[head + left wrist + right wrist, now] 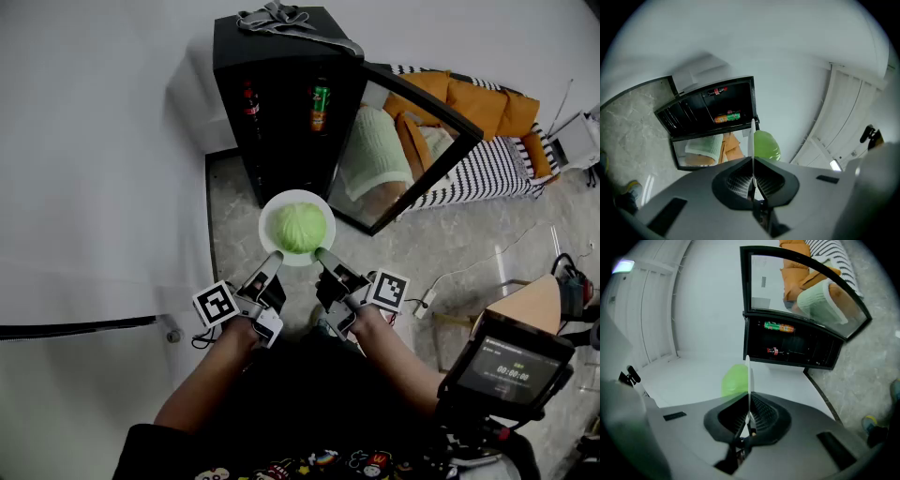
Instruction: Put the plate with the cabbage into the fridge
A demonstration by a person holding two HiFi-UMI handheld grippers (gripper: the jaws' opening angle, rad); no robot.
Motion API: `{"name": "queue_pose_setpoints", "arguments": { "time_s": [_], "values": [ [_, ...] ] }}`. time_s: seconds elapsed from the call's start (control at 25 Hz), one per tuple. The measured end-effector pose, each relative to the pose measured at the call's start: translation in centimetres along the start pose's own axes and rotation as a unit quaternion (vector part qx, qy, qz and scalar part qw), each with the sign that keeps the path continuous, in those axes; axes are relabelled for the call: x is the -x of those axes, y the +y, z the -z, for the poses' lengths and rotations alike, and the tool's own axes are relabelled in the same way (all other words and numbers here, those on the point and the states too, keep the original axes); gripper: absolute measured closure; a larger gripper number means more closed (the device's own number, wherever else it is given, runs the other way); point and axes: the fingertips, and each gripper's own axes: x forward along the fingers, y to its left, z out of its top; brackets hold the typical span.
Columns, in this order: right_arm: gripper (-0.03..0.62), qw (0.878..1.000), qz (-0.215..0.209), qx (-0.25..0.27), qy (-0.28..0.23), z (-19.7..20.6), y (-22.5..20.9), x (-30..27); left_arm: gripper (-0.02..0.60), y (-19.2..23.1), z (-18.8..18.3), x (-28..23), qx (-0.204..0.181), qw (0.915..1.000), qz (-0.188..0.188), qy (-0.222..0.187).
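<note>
A white plate [273, 208] carrying a green cabbage [300, 227] hangs in the air in front of the open black fridge [281, 103]. My left gripper [274, 256] is shut on the plate's near left rim, my right gripper [322, 253] on its near right rim. In the left gripper view the plate [752, 140] shows edge-on between the jaws with the cabbage [766, 145] to its right. In the right gripper view the plate's edge [748, 376] is clamped too, the cabbage [735, 379] on its left.
The fridge's glass door [412, 159] stands open to the right and mirrors an orange sofa. Two bottles [321, 105] stand on a fridge shelf. A white wall [94, 169] lies on the left. A striped sofa [497, 159] is beyond, a screen device [506, 366] at lower right.
</note>
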Motion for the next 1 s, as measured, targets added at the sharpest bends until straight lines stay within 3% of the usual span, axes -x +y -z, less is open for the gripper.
{"name": "queue_pose_setpoints", "arguments": {
  "time_s": [0.72, 1.0],
  "values": [
    [0.577, 1.000, 0.017, 0.002, -0.010, -0.92, -0.54, -1.19, 0.566, 0.82, -1.28, -1.02, 0.005, 0.9998, -0.008, 0.016],
    [0.577, 1.000, 0.002, 0.016, 0.004, -1.03, -0.46, -1.47, 0.566, 0.66, -1.33, -0.88, -0.001, 1.0000, -0.006, 0.004]
  ]
}}
